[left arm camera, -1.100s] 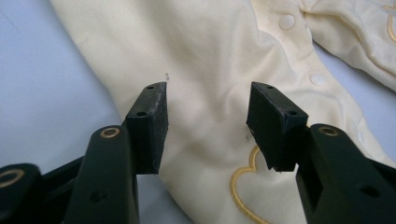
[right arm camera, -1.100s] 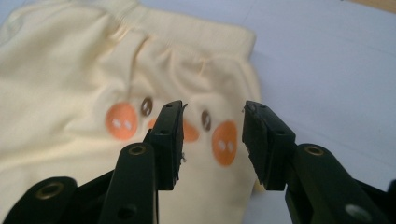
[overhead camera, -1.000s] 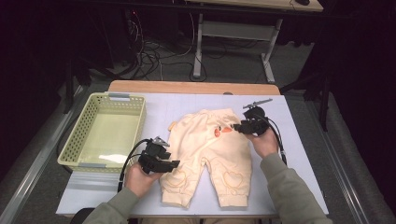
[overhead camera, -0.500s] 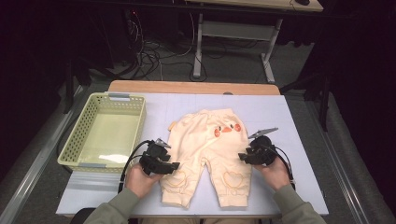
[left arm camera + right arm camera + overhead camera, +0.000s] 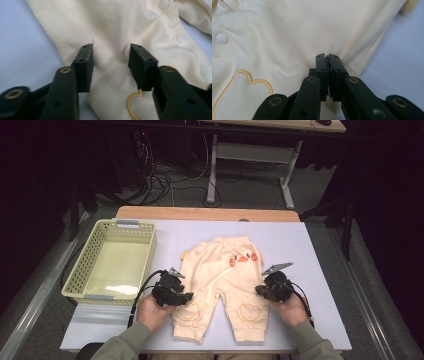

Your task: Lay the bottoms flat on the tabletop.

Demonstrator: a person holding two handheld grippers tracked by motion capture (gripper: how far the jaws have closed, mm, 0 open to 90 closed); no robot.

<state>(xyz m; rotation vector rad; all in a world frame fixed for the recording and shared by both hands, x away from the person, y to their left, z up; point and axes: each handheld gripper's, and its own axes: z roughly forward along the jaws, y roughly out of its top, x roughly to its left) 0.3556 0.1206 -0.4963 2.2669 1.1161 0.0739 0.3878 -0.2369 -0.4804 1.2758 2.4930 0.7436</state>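
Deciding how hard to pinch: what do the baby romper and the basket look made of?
Baby romper: soft cream knit, probably cotton jersey, matte; it puckers around the right gripper, with stitched heart outlines and snap buttons. Basket: pale yellow-green lattice, likely rigid moulded plastic, slightly glossy. Gripper pads: matte black, possibly rubber.

The bench (image 5: 320, 245) carries a pale blue mat over a wooden top. Behind it, a dark room holds a grey floor (image 5: 250, 190), tangled cables (image 5: 160, 175) and a second desk's metal frame (image 5: 250, 155).
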